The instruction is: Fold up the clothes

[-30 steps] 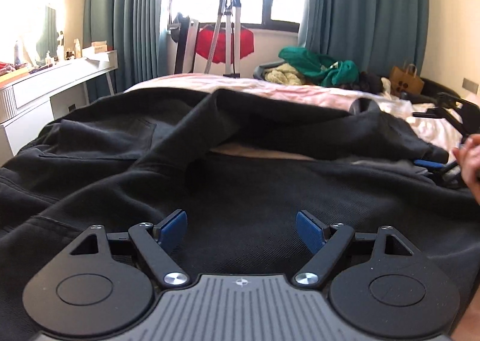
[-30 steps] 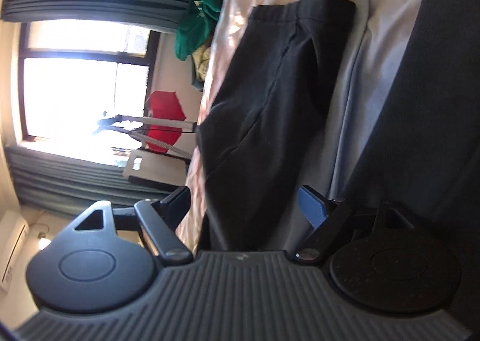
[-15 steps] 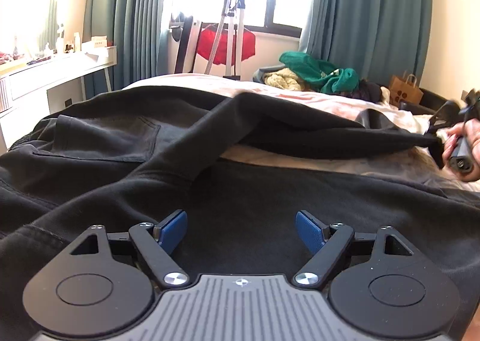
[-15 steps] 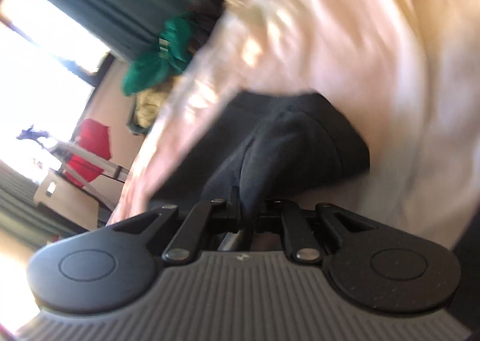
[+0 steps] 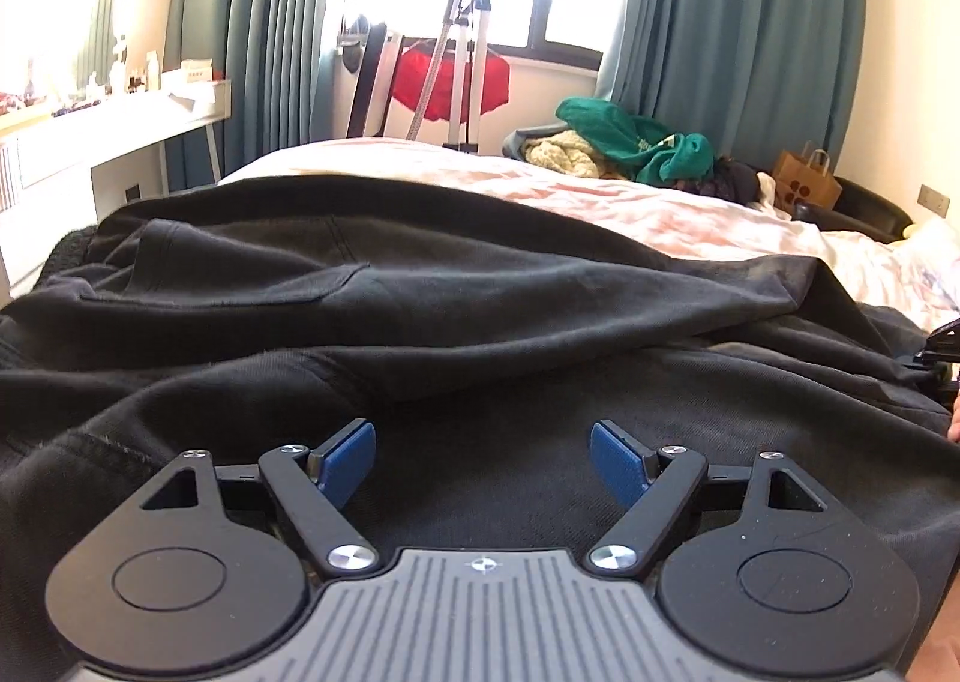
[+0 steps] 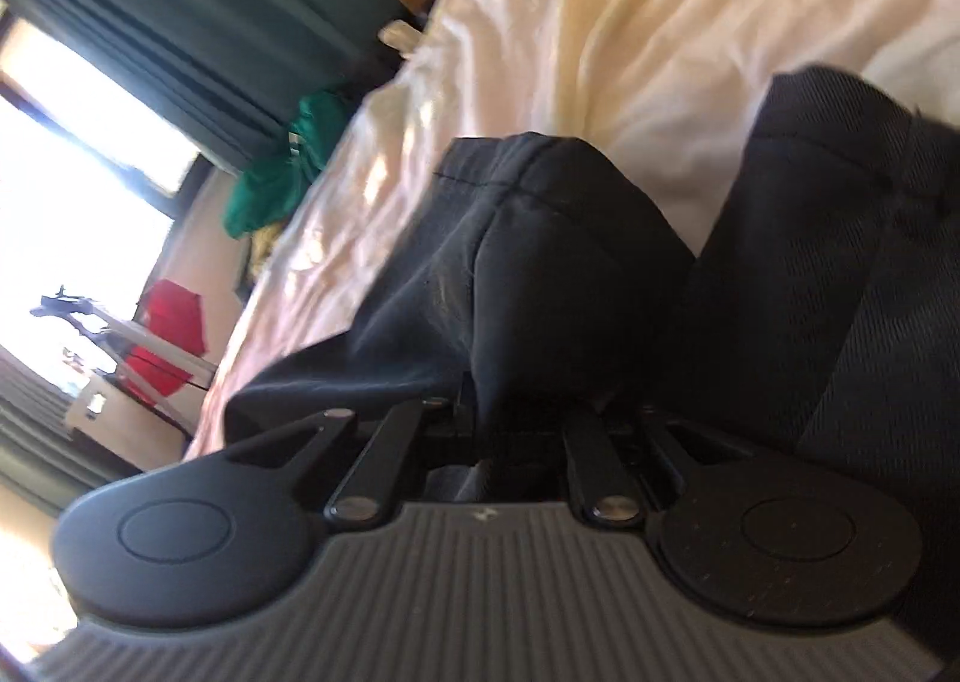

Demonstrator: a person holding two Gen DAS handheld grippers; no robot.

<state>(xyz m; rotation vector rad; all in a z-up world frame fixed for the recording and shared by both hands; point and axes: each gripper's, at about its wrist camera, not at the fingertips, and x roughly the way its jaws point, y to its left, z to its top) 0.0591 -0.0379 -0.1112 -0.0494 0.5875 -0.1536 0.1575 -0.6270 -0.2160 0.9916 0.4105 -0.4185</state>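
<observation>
- The right gripper [image 6: 522, 412] was found clenched on the hem end of one leg of the black heavy-cotton trousers [image 6: 540, 262]; cloth bunched directly ahead of its closed jaws and rose away from them.
- A second earlier those jaws stood wide apart, with the same leg lying flat ahead on the pale pink bed sheet [image 6: 630, 21]. Half a second earlier they had already closed on the fabric.
- In the left wrist view, that leg had been drawn across: the strip of sheet formerly visible between the two legs was now covered by dark cloth.
- The left gripper [image 5: 483, 460] was released, blue pads [image 5: 345, 457] spread, nothing between them; trouser cloth lay just ahead and beneath. It showed no change.
- Judgement: the first fold, leg onto leg, appeared under way, not yet laid flat or smoothed.
</observation>
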